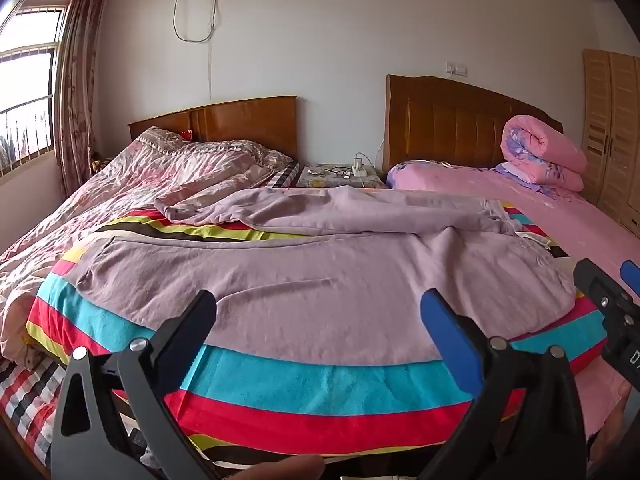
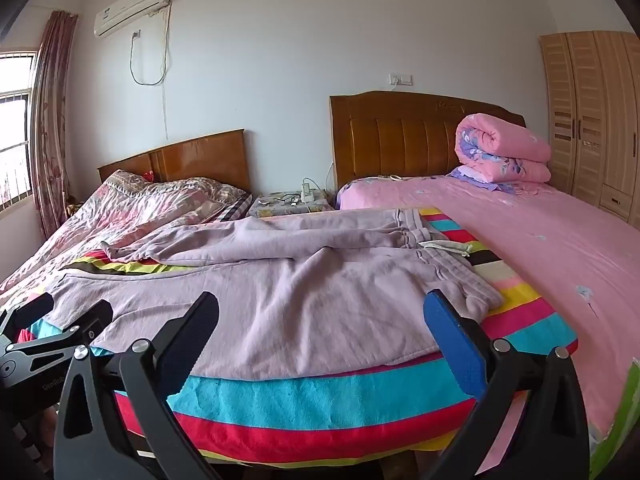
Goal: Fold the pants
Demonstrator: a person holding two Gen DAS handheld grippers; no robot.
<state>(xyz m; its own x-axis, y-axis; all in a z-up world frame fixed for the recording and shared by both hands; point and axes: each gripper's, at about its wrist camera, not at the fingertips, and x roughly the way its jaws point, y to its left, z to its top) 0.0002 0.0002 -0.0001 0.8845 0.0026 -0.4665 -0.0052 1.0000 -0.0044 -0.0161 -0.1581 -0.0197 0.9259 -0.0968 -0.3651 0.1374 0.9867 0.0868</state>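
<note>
A pair of lilac sweatpants (image 1: 304,264) lies spread across a striped cloth (image 1: 320,380), legs pointing left and waistband to the right; it also shows in the right wrist view (image 2: 288,280). The far leg (image 2: 248,240) is rumpled and lies apart from the near leg. My left gripper (image 1: 320,304) is open and empty, hovering above the near edge of the near leg. My right gripper (image 2: 322,306) is open and empty, above the near edge by the waistband (image 2: 452,276). The right gripper also shows in the left wrist view (image 1: 608,288), and the left gripper in the right wrist view (image 2: 52,320).
The striped cloth (image 2: 320,396) covers a raised surface between two beds. A bed with a rumpled floral quilt (image 1: 152,176) is on the left, a pink bed (image 2: 540,232) with a rolled quilt (image 2: 504,148) on the right. A nightstand (image 2: 288,202) and a wardrobe (image 2: 588,116) stand behind.
</note>
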